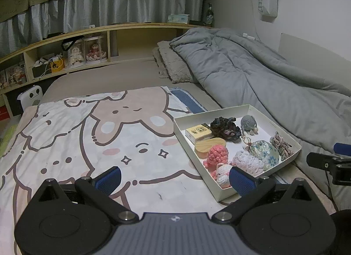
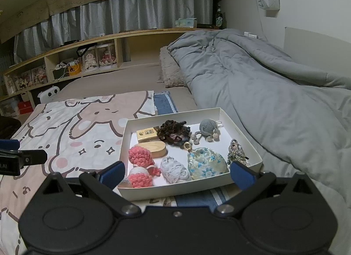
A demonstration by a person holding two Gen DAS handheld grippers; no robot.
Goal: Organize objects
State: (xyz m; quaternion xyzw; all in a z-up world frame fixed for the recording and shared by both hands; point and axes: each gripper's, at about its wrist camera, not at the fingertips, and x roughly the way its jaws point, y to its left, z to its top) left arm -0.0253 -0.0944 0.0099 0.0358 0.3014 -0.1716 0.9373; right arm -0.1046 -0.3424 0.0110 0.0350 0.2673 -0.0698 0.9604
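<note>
**Tray of Small Items on Bed: Both Grippers Open and Empty**

The white tray (image 2: 239, 133) rests on the bed, partly on the cartoon-print blanket (image 1: 72, 136) and beside the grey duvet (image 1: 252, 72). The right wrist view looks almost straight into the tray and shows the full near wall, the grey crochet octopus (image 2: 207, 128) with its legs, and a small ring (image 2: 187, 145) near the dark scrunchie (image 2: 173, 132). The left wrist view sees the tray (image 1: 283, 131) obliquely from its left side, with the near corner hidden behind a fingertip.

The wooden box (image 2: 156, 149) lies flat, long axis running left-right across the tray. The pink crochet piece (image 2: 140, 156) sits just beside it.

The left gripper (image 1: 174, 178) holds its jaws wide apart, gripping nothing, above the blanket. The right gripper (image 2: 177, 172) is likewise spread wide and empty, fingertips straddling the tray's near edge.
</note>
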